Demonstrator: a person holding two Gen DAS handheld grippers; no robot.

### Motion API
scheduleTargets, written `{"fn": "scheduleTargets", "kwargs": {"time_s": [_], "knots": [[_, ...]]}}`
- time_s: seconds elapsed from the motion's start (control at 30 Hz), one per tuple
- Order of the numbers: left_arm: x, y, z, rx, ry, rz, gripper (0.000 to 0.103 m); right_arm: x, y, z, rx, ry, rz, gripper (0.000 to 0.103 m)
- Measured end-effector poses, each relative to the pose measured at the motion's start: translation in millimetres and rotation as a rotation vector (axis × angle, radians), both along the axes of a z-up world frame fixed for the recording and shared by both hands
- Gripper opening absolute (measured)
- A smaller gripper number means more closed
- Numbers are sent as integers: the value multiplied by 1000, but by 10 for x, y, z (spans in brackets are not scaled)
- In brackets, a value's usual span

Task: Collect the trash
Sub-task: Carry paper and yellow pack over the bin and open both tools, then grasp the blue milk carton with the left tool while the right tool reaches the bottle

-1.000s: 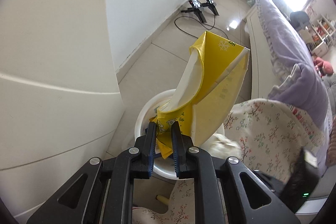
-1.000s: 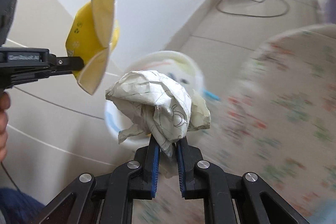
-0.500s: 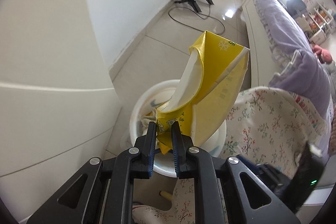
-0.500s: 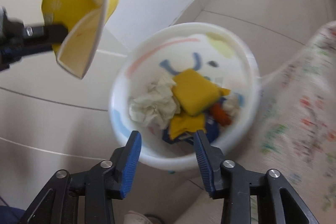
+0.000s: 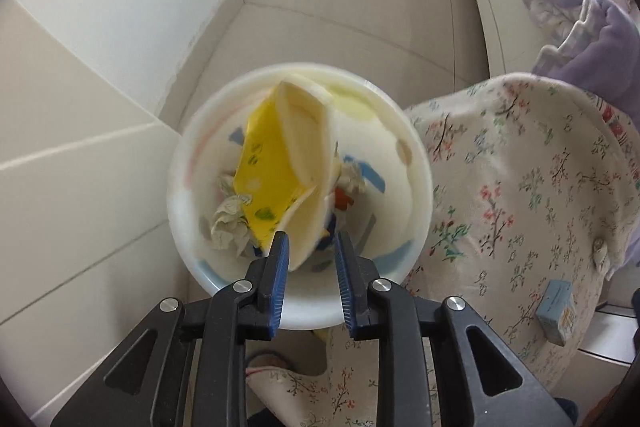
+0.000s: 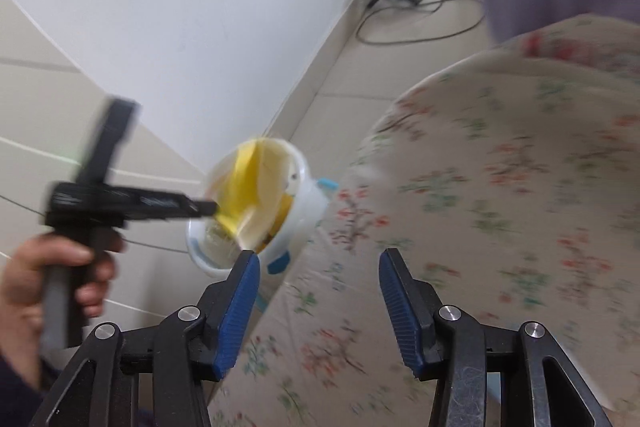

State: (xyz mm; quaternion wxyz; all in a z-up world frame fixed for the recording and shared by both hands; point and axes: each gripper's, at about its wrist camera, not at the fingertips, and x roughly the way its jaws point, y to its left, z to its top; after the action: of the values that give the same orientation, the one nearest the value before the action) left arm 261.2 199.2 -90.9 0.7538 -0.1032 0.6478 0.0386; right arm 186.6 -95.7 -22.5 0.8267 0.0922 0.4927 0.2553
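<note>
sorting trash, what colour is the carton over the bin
Yellow outside, cream inside, on the opened cardboard carton; left wrist view shows it best.

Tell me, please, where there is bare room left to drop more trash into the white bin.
The white bin has bare wall and floor on its right side, between the yellow carton and the rim. The left and middle are crowded: the carton stands there with crumpled paper beside it, just ahead of the open left hand-held gripper.

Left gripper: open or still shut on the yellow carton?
Open. In the left wrist view the left gripper has its fingers apart, and the yellow carton sits loose between them, inside the white bin.
</note>
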Motion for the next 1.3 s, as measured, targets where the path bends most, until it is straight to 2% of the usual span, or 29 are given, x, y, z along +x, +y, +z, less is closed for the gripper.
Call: {"fn": "scheduleTargets", "kwargs": {"time_s": [0.1,0.2,0.3,0.43,0.53,0.6,0.67,0.73,0.83,0.9,1.03,1.1,1.23,1.3], "knots": [[-33,-26,228,19,-71,13,32,-116,-406,201,-33,-55,-42,56],[-80,-50,366,-21,-108,35,32,-187,-849,330,-53,-100,-124,64],[-106,-195,440,-48,-119,36,32,-204,-1306,303,-55,-113,-219,64],[-194,-674,444,-117,-101,-57,37,-241,-1908,182,-43,-91,-359,64],[-372,-1212,403,-219,-74,-142,46,-229,-2212,172,-49,-88,-415,64],[-529,-1626,357,-291,-52,-206,49,-224,-2326,149,-125,-94,-444,64],[-658,-2004,275,-322,-24,-245,49,-204,-2398,96,-144,-75,-442,64],[-772,-2293,190,-331,5,-255,49,-197,-2480,54,-177,-53,-444,64],[-876,-2636,52,-359,32,-262,49,-190,-2516,12,-309,-56,-441,64],[-875,-2770,-13,-364,28,-249,49,-181,-2578,-38,-378,-52,-430,65],[-768,-2955,-222,-386,53,-240,50,-192,-2748,-147,-434,-18,-432,66],[-644,-2989,-263,-405,38,-199,53,-200,-2813,-191,-474,-9,-437,66],[-381,-3045,-254,-334,-32,-184,53,-179,-2882,-263,-497,11,-428,66],[-267,-3114,-272,-340,-45,-201,53,-152,-2879,-298,-500,15,-411,66]]}}
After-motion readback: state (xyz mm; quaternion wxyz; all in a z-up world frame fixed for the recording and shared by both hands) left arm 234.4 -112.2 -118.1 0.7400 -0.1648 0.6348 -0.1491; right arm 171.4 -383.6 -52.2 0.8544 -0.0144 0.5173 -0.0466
